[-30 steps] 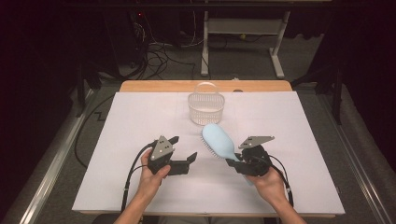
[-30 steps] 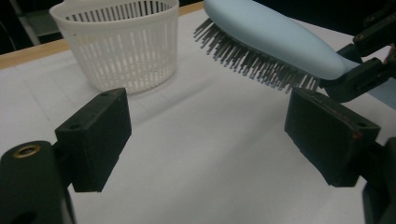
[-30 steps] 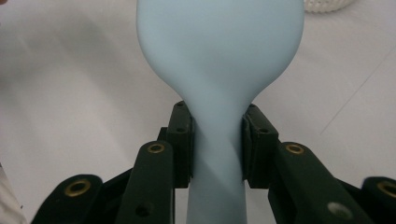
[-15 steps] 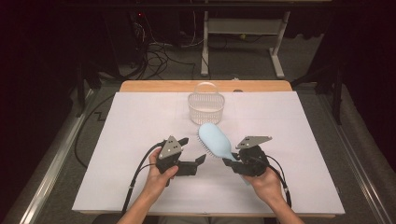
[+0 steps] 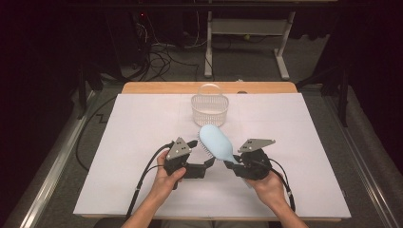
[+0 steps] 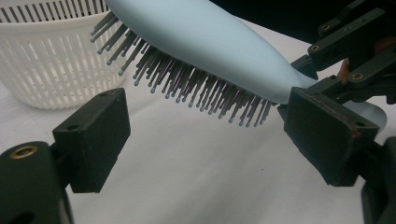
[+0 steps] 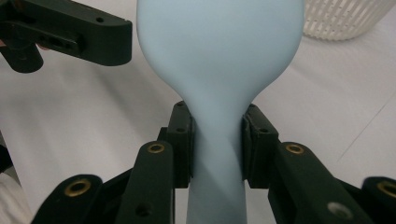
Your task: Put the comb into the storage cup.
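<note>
The right gripper (image 5: 234, 164) has its fingers (image 7: 183, 140) pinching the narrow neck of a pale blue hairbrush (image 5: 216, 142), one pad on each side where the handle widens into the head; in the right gripper view the brush's smooth back (image 7: 219, 56) faces the camera and the handle runs down between the two black fingers. In the high view the brush is lifted off the white counter (image 5: 133, 133), its head slanting up and away from the person toward the white basket (image 5: 209, 105), so that the tip of the head lies just in front of the basket without touching it. The bristles (image 6: 187, 84) point down and toward the left gripper (image 5: 205, 166), which sits just beside the brush, on the near side of the basket. That gripper's fingers (image 6: 93, 135) are spread wide and hold nothing: in the left gripper view the brush head (image 6: 210, 42) hangs above and beyond the gap between them, bristle tips clear of both pads, with the basket (image 6: 51, 60) behind at the upper left. Both grippers are in the person's hands, whose forearms come in from the near edge of the counter, well short of the basket. The basket stands upright near the far edge of the counter, its handle raised.
</note>
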